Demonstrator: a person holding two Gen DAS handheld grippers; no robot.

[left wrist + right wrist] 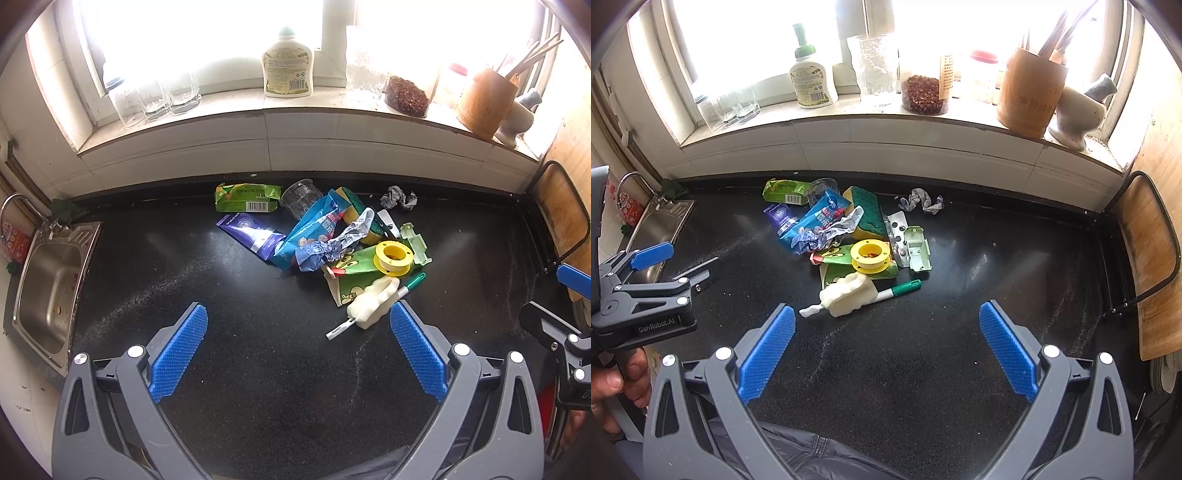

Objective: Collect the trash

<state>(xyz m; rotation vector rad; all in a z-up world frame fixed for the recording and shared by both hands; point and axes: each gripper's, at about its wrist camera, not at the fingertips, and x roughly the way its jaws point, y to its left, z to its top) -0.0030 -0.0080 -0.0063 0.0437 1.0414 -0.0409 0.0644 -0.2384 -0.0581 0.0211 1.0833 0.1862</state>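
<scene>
A heap of trash lies on the black counter: a green wrapper, a purple pouch, a blue packet, a yellow spool, a white foam brush with a green handle, a clear cup and a crumpled grey paper. The same heap shows in the right wrist view, with the spool, the foam brush and a green-and-yellow sponge. My left gripper is open, short of the pile. My right gripper is open too, just before the brush.
A steel sink sits at the counter's left end. The windowsill holds glasses, a soap bottle, a jar of dried goods and a wooden utensil holder. A cutting board leans at the right. A hand grips the left tool.
</scene>
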